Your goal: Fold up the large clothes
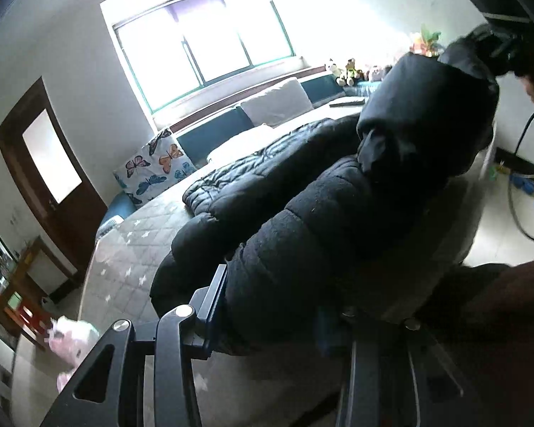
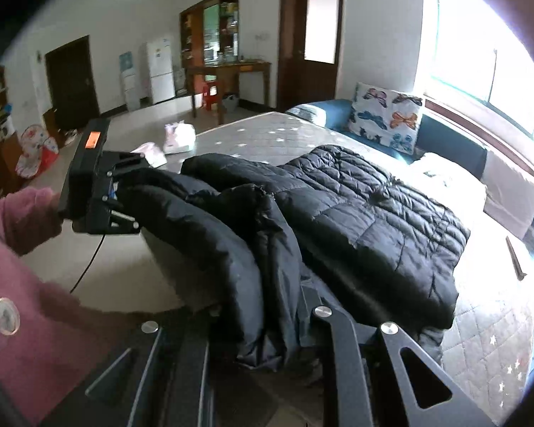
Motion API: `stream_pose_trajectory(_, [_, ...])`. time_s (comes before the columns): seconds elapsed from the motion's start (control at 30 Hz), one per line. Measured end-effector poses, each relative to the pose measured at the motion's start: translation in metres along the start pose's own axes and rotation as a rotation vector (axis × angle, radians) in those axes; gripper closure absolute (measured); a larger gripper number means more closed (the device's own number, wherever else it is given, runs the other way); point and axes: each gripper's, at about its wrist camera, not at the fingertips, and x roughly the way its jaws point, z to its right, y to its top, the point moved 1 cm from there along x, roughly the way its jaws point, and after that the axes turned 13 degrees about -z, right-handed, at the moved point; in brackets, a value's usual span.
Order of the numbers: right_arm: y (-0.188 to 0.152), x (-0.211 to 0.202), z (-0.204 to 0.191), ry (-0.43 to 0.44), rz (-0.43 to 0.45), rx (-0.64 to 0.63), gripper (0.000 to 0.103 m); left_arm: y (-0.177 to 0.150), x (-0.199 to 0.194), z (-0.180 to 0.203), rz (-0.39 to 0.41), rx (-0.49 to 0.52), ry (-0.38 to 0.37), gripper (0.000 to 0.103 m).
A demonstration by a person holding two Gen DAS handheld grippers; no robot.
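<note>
A large black puffer jacket (image 2: 356, 213) lies on a quilted grey mattress (image 2: 267, 135), its near edge lifted off the bed. My left gripper (image 1: 270, 306) is shut on the jacket's padded edge (image 1: 284, 256); it also shows in the right wrist view (image 2: 124, 195), clamped on the jacket's left corner. My right gripper (image 2: 263, 320) is shut on bunched black fabric at the near edge; it also shows at the top right of the left wrist view (image 1: 495, 46), gripping the other corner. The rest of the jacket rests spread on the mattress (image 1: 131, 249).
A butterfly-print pillow (image 2: 384, 117) and white cushions (image 1: 277, 103) lean against a blue sofa under the window. Pink and white items (image 2: 178, 137) lie at the mattress's far edge. A wooden table (image 2: 231, 71), red stool and fridge stand beyond. A cable (image 1: 516, 178) hangs over the floor.
</note>
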Motion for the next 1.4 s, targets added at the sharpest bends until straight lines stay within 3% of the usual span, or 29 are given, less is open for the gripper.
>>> stream_pose_trajectory(0.27, [0.019, 0.001, 0.012, 0.016, 0.017, 0.004, 0.085, 0.007, -0.013, -0.012, -0.016, -0.067, -0.034, 0.060])
stream_pose_trajectory(0.5, [0.055, 0.004, 0.051, 0.034, 0.056, 0.046, 0.085, 0.057, 0.001, -0.055, 0.006, -0.119, -0.065, 0.060])
stream_pose_trajectory(0.77, [0.095, 0.020, 0.113, 0.036, 0.068, 0.103, 0.085, 0.145, 0.033, -0.096, 0.004, -0.101, -0.042, 0.060])
stream_pose_trajectory(0.9, [0.129, 0.041, 0.155, 0.028, 0.061, 0.147, 0.085, 0.194, 0.068, -0.118, -0.022, -0.069, -0.017, 0.060])
stream_pose_trajectory(1.13, [0.177, 0.095, 0.218, -0.027, 0.005, 0.186, 0.085, 0.264, 0.159, -0.163, -0.133, -0.122, -0.066, 0.060])
stream_pose_trajectory(1.4, [0.199, 0.182, 0.280, -0.014, -0.088, 0.296, 0.085, 0.296, 0.258, -0.194, -0.277, -0.182, -0.135, 0.060])
